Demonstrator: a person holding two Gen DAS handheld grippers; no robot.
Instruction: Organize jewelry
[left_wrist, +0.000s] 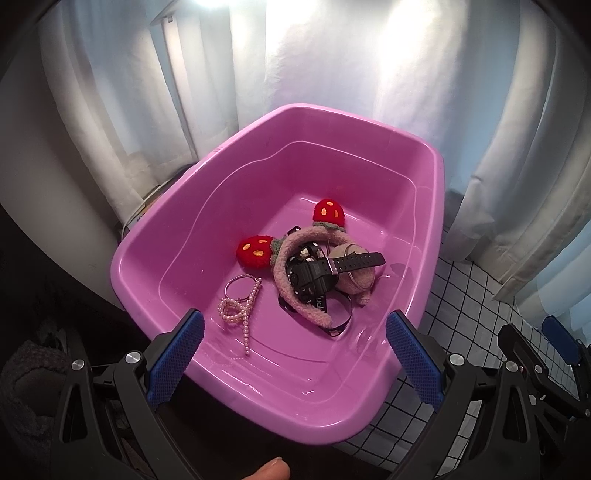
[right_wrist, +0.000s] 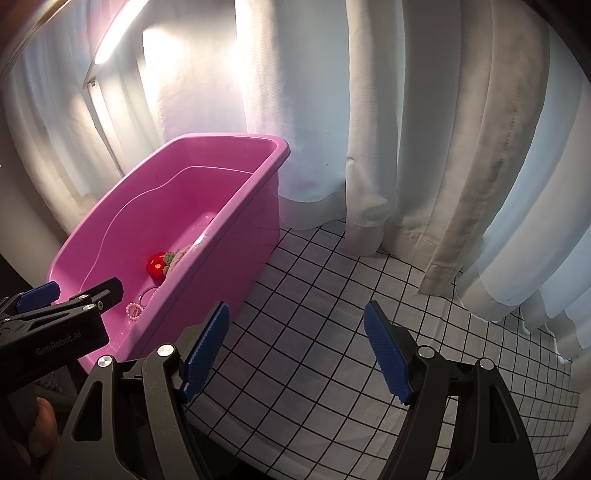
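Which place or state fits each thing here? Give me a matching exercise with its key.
1. watch
2. pearl bracelet
3. left gripper
4. right gripper

A. open, over the checked cloth
B. lying across the fuzzy headband
C. open, at the tub's near rim
D. on the tub floor, apart from the pile

Pairs: 1-B, 2-D, 3-C, 4-A
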